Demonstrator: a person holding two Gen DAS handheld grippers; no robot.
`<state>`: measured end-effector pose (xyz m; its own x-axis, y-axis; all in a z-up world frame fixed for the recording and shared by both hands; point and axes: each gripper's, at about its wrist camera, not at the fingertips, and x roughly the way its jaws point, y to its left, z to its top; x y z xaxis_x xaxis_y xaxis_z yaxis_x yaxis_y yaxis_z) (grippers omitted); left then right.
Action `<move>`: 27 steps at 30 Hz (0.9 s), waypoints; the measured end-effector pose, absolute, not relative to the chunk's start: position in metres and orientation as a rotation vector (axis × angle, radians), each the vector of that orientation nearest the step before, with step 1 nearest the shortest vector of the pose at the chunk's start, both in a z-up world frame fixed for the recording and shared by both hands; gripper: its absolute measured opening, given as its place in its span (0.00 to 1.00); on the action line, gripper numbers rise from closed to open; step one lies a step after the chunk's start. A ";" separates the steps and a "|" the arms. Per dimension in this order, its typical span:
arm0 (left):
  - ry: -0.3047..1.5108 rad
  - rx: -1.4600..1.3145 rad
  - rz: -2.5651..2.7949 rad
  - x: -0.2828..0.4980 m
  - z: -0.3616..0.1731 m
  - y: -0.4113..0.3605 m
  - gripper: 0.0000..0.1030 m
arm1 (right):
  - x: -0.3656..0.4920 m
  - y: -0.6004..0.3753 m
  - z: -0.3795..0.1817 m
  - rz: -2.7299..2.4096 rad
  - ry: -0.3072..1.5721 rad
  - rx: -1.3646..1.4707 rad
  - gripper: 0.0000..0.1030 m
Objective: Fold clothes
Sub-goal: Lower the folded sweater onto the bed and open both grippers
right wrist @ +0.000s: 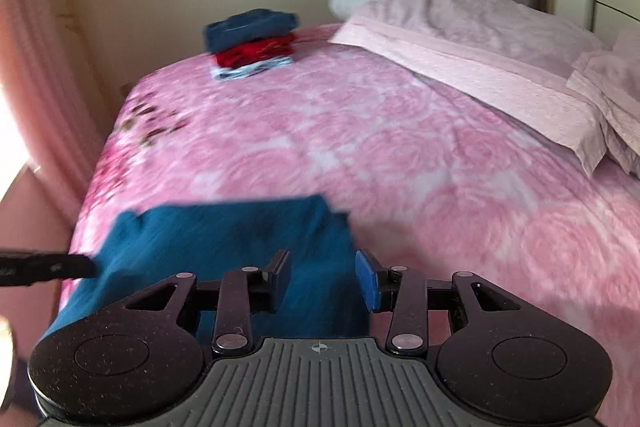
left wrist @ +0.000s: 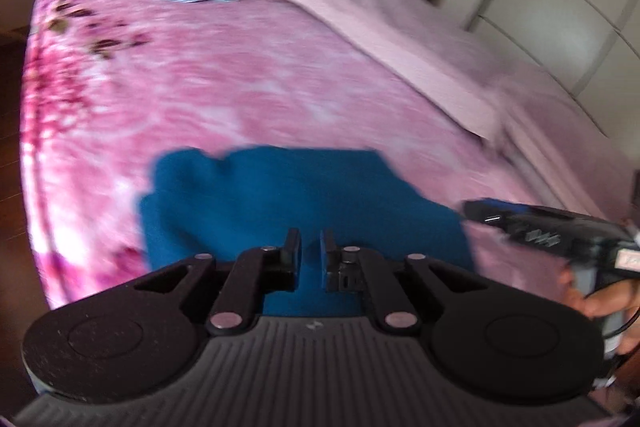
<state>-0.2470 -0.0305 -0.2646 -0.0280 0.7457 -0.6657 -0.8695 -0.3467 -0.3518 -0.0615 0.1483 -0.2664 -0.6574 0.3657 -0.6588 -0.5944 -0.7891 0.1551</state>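
Right wrist: tongs [right wrist: 323, 281] parted over folded blue garment [right wrist: 224, 239]

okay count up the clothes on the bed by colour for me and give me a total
Blue: 2, the garment near the hand-held grippers and the top of the stack
Red: 1, mid-stack
Light blue-white: 1, stack bottom
Total: 4

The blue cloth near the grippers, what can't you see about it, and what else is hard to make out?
- Blue cloth: in both wrist views its near edge is hidden behind the gripper body; blur hides which garment it is.
- Folded pile at the far side of the bed: small and blurred, so the count is unclear.
- Left gripper: narrow gap, grip unclear.
- Right gripper: open, holding nothing.
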 end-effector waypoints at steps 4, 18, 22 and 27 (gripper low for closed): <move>0.335 -0.944 1.706 -0.213 -0.289 -0.015 0.08 | -0.063 0.113 -0.286 2.442 0.439 -0.929 0.39; 0.275 -0.950 1.841 -0.200 -0.281 -0.031 0.09 | -0.073 0.093 -0.296 2.420 0.345 -0.974 0.31; 0.184 -0.958 1.851 -0.186 -0.261 -0.063 0.06 | -0.045 0.077 -0.264 2.464 0.419 -0.865 0.31; 0.273 -1.012 1.834 -0.171 -0.291 -0.059 0.08 | -0.054 0.061 -0.293 2.461 0.387 -0.973 0.31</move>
<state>-0.1712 -0.0595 -0.2906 -0.1671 0.6502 -0.7411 -0.8377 -0.4901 -0.2411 -0.0536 0.0615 -0.2926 -0.6422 0.3145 -0.6990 -0.5141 -0.8532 0.0885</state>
